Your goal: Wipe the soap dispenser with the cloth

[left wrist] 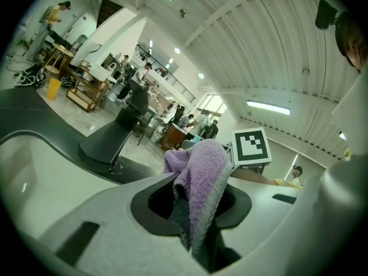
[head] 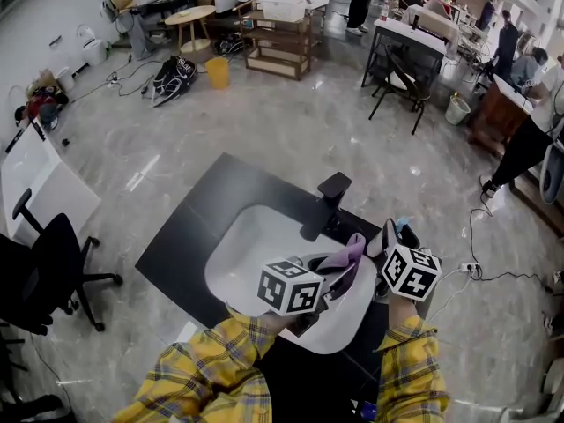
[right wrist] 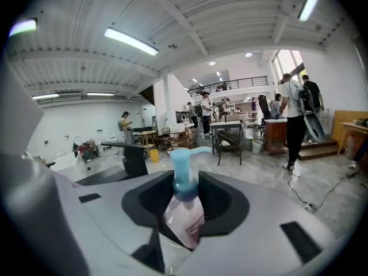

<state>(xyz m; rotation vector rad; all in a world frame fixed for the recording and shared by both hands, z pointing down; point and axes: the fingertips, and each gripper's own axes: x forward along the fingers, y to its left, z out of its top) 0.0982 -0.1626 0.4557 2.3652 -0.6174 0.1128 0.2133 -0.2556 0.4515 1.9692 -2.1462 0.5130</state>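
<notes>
While the left gripper [left wrist: 193, 214] is clamped on the purple cloth [left wrist: 200, 174], the right gripper [right wrist: 184, 226] is closed on the dispenser's [right wrist: 185, 210] clear body. The cloth bunches up out of the left jaws, and its grey edge hangs down between them. The dispenser leans a little in its grip, with its blue pump sticking up above the jaws and the spout pointing right.

From the head view, both grippers are over the near right part of the white sink [head: 242, 241], which is set in a black counter [head: 185, 236] with a black faucet [head: 328, 194] at the far rim. The left gripper [head: 342, 276] holds the cloth [head: 349, 254] up towards the right gripper [head: 389, 236]. Only a bit of blue shows of the dispenser [head: 402, 227] there, so the cloth seems just beside it, but I cannot tell whether they touch.
</notes>
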